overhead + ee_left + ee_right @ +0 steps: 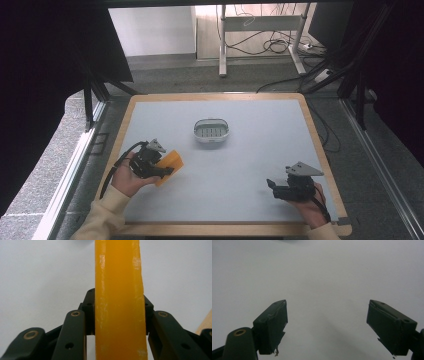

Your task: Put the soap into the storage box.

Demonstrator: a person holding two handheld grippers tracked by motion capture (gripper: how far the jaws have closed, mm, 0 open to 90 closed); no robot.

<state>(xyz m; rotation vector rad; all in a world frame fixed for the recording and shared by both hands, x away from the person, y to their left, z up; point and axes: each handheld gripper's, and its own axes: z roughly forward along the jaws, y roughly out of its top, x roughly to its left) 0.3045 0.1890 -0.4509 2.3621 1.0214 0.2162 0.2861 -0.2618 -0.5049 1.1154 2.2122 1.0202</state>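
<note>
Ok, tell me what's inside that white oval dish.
The dish holds nothing loose that shows; its grey floor carries rows of small dark marks, perhaps slots. The near rim hides the strip of floor just behind it.

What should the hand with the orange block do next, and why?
Probably carry it forward and to the right, toward the white dish. The left gripper is already shut on the orange block, held upright between its jaws in the left gripper view, and the dish sits apart, farther up the table. The right gripper is open, holding nothing.
</note>
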